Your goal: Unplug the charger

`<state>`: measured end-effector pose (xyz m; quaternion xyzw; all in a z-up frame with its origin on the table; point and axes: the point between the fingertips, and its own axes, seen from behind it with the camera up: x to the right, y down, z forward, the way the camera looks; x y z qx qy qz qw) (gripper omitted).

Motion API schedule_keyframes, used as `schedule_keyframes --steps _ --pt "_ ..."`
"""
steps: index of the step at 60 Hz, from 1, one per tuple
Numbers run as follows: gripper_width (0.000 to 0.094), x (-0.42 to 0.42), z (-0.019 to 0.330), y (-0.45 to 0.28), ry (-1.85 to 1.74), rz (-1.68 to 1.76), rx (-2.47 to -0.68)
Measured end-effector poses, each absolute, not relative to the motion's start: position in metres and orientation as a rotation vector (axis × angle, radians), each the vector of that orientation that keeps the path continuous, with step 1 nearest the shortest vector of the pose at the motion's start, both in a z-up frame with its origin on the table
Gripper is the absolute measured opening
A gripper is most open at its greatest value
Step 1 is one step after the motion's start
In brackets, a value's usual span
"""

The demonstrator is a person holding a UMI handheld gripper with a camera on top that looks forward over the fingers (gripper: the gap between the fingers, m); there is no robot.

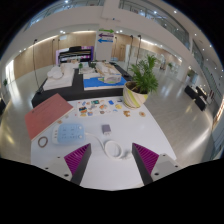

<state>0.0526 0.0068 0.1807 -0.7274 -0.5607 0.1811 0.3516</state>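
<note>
A: How are the tongs now?

B: They are open wide. The two fingers stand well apart above the near edge of the white table, and their pink pads face each other. They hold nothing.

A: Is something between the fingers?

B: Yes, a white coiled cable lies on the table between them, with a gap at each side. It rests on the table alone; the fingers do not touch it.

A: And the charger?

B: I cannot say for sure which thing is the charger. A small dark block lies just beyond the cable, in the middle of the table. It may be this, but it is too small to tell.

A: What else is on the table?

B: A red folder at the left, a clear bag beside it, and a plant in a pot at the far right corner. Some small things lie along the far edge. Beyond the table is a sofa.
</note>
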Motion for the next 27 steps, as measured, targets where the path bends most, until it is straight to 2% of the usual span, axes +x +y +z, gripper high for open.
schedule_keyframes --steps 13,27 --pt "0.0855 0.12 0.194 -0.017 -1.416 0.478 -1.959" --pt "0.0851 0.132 0.203 0.0 -1.406 0.468 -1.915"
